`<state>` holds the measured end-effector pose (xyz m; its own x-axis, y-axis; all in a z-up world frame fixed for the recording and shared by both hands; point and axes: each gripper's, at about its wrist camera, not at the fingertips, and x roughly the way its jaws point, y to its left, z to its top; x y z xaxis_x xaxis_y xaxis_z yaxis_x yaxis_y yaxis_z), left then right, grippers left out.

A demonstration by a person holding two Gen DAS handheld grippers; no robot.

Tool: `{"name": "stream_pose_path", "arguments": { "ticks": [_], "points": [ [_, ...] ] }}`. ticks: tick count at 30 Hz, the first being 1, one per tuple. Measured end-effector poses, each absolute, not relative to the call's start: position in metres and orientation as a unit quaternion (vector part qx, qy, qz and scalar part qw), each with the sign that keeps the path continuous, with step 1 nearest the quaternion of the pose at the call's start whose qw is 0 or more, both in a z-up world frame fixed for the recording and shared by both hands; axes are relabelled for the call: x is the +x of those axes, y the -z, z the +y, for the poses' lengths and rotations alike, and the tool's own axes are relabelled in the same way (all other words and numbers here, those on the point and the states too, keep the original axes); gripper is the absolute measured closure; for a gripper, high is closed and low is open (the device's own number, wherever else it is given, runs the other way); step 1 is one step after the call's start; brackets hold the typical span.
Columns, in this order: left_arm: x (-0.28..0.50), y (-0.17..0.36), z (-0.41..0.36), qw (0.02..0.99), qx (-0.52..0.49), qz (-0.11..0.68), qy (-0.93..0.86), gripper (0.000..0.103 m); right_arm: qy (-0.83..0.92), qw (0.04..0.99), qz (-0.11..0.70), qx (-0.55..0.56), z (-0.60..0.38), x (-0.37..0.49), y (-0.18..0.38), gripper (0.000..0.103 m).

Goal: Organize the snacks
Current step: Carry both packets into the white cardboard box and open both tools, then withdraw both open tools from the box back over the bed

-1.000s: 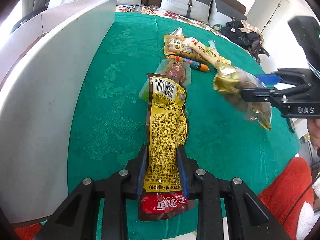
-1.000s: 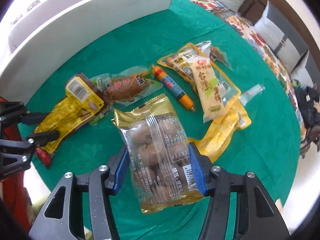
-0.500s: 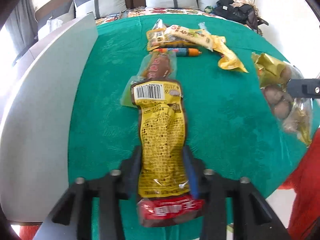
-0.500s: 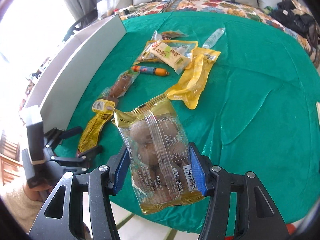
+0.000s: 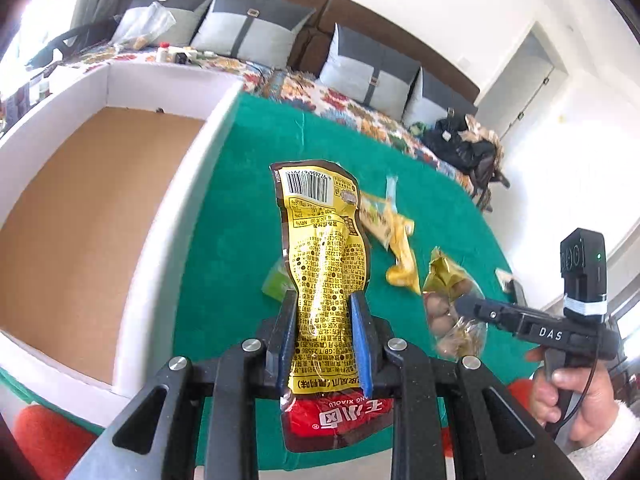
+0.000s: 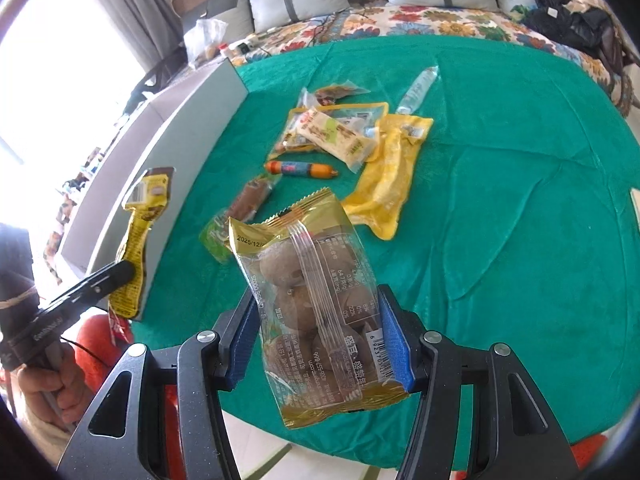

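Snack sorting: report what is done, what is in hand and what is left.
Done: nothing yet; the part of the white box floor in view is bare. In hand: the left gripper is closing on a yellow packet lifted off the table, and the right gripper grips a gold bag. Left: the sausage stick, a brown snack, a yellow pouch and several more packets on the green cloth.

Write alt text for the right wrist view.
The right gripper holds a gold-edged clear snack bag above a green tablecloth strewn with snack packets. At left, the left gripper is closing on a yellow pouch.
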<state>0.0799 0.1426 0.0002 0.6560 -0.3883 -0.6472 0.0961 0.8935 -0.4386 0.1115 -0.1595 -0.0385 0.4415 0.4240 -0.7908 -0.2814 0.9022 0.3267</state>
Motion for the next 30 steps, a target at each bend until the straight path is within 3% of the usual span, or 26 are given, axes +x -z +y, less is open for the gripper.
{"name": "stream_pose_path", "arguments": {
  "ticks": [5,11,14,15,16,18,19,24,30],
  "points": [
    [0.087,-0.032,0.224,0.91,-0.179,0.371,0.041,0.078,-0.311,0.836,0.441,0.1,-0.071,0.122,-0.021,0.044],
    [0.093,-0.013,0.304,0.903,-0.14,0.399,-0.078,0.078,-0.4,0.808,0.422,0.098,0.062,0.133,-0.053,0.044],
    [0.088,0.003,0.321,0.895,-0.109,0.416,-0.118,0.069,-0.418,0.792,0.434,0.098,0.105,0.138,-0.039,0.039],
    [0.085,0.008,0.325,0.891,-0.102,0.423,-0.128,0.059,-0.414,0.787,0.447,0.094,0.114,0.141,-0.031,0.037],
    [0.08,0.012,0.328,0.888,-0.1,0.428,-0.135,0.043,-0.409,0.785,0.456,0.091,0.117,0.142,-0.024,0.033],
    [0.073,0.014,0.33,0.89,-0.102,0.419,-0.145,0.024,-0.404,0.79,0.452,0.095,0.109,0.14,-0.016,0.031],
    [0.068,0.013,0.328,0.894,-0.103,0.411,-0.145,0.02,-0.4,0.795,0.446,0.094,0.097,0.139,-0.014,0.031],
    [0.063,0.007,0.283,0.905,-0.112,0.399,-0.095,0.02,-0.323,0.853,0.409,0.03,0.01,0.131,0.012,0.029],
    [0.064,0.012,0.155,0.912,-0.091,0.397,0.049,0.016,-0.149,0.899,0.409,-0.035,-0.137,0.092,0.082,0.029]
  ]
}}
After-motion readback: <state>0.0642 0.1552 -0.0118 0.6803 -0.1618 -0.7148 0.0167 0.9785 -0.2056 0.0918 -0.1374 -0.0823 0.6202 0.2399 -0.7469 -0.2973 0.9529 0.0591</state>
